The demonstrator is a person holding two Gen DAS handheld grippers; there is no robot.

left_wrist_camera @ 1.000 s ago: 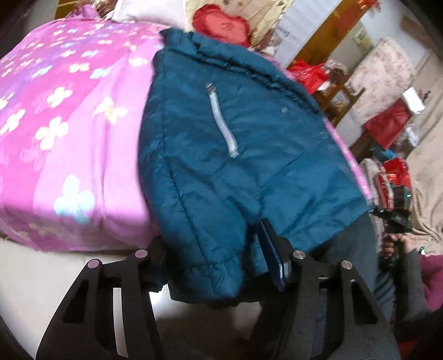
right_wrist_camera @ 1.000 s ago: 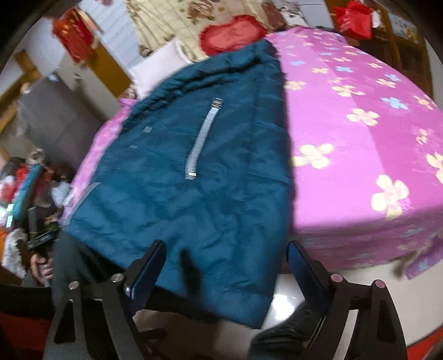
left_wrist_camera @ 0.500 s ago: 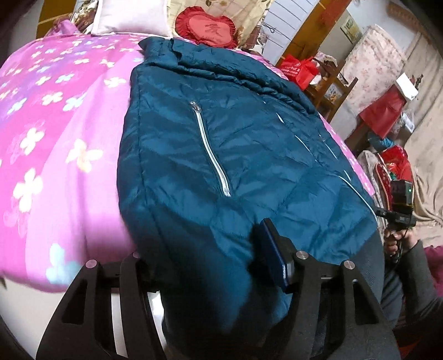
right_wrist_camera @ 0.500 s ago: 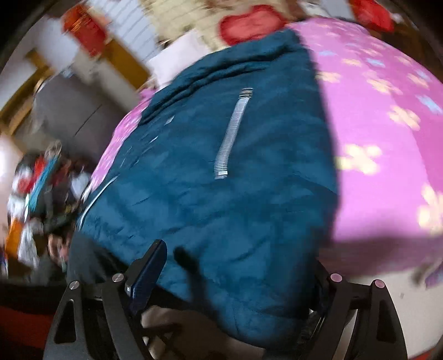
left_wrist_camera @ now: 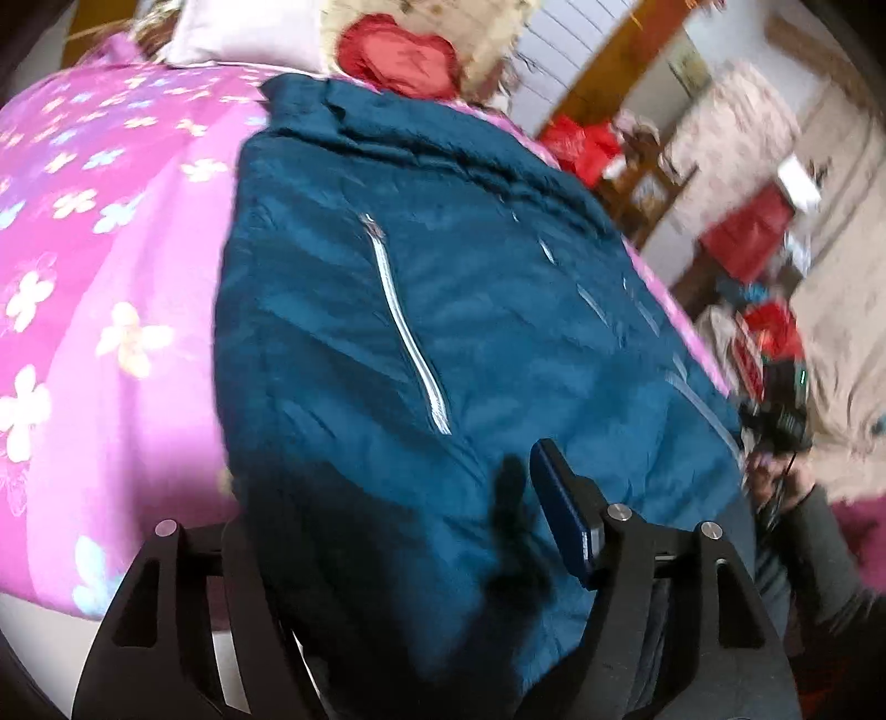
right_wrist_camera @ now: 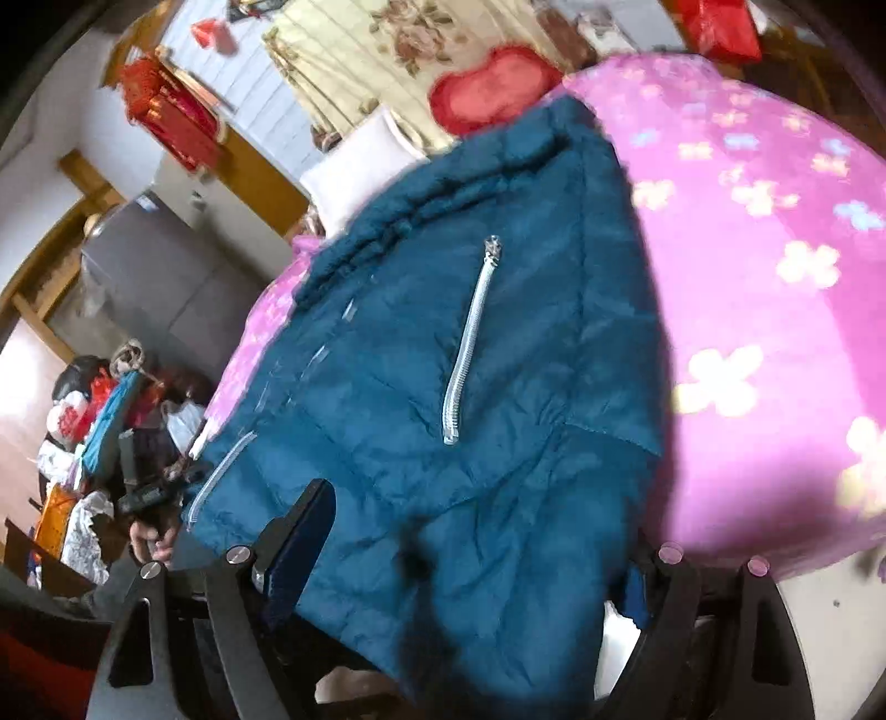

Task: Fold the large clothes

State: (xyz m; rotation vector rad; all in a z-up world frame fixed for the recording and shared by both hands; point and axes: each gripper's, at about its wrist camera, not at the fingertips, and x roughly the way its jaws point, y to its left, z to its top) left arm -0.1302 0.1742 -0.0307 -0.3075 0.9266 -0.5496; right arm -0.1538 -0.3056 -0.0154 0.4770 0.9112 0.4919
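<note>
A large teal padded jacket (left_wrist_camera: pixel 443 332) lies front up on the pink flowered bedspread (left_wrist_camera: pixel 111 277), hem toward me and hanging over the bed's near edge. A silver pocket zipper (left_wrist_camera: pixel 404 332) shows on it. My left gripper (left_wrist_camera: pixel 398 531) has its jaws wide apart, with the hem bunched between them; the left finger is hidden by the cloth. In the right wrist view the jacket (right_wrist_camera: pixel 470 387) also fills the gap of my right gripper (right_wrist_camera: pixel 476 554), whose jaws stand wide apart around the hem.
A red heart cushion (left_wrist_camera: pixel 398 55) and a white pillow (left_wrist_camera: pixel 238 33) lie at the head of the bed. Red bags and furniture (left_wrist_camera: pixel 747 232) crowd the side of the bed. A grey cabinet (right_wrist_camera: pixel 155 277) stands beyond. Pale floor (right_wrist_camera: pixel 819 620) lies below the bed edge.
Both grippers have moved in toward the bed. The jacket hem now sits deeper between each pair of jaws, and the jacket fills more of both views.
</note>
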